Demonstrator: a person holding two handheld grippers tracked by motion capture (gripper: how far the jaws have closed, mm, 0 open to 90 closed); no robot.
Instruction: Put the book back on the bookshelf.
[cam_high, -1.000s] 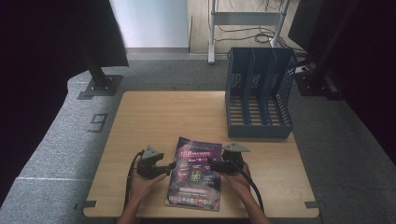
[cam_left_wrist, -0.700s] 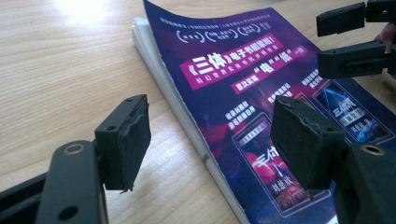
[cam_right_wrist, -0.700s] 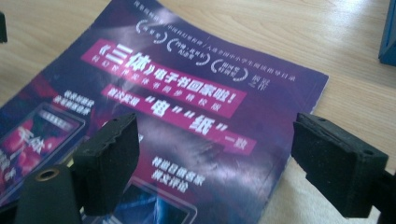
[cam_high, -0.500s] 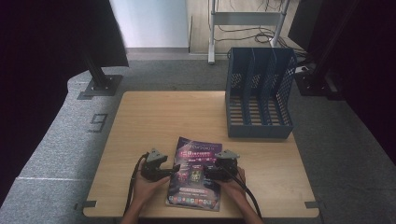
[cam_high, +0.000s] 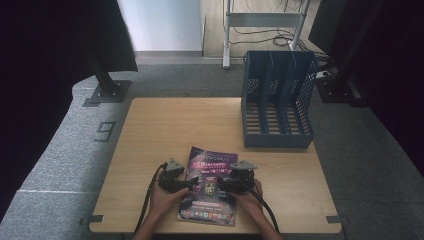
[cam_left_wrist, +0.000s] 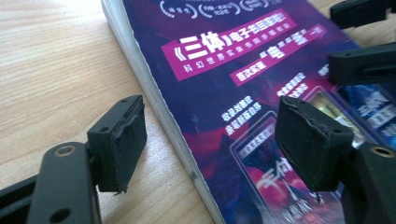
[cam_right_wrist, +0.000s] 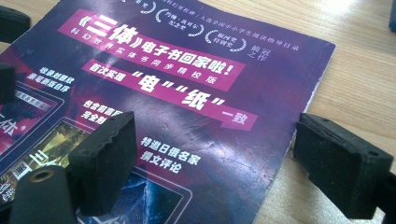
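Note:
A purple book with white Chinese lettering lies flat near the table's front edge. My left gripper is open at the book's left edge; in the left gripper view one pad hangs over bare wood and the other over the cover. My right gripper is open at the book's right side; in the right gripper view one pad sits over the cover and the other pad over the wood just past the edge. Neither gripper holds anything.
A blue three-slot file rack stands at the table's back right. The wooden table is bare behind the book. The right gripper's jaws show at the top right of the left gripper view. Cables trail from both grippers toward the front edge.
Both grippers have moved inward from beside the book until each straddles one side edge of it. The book has not moved.

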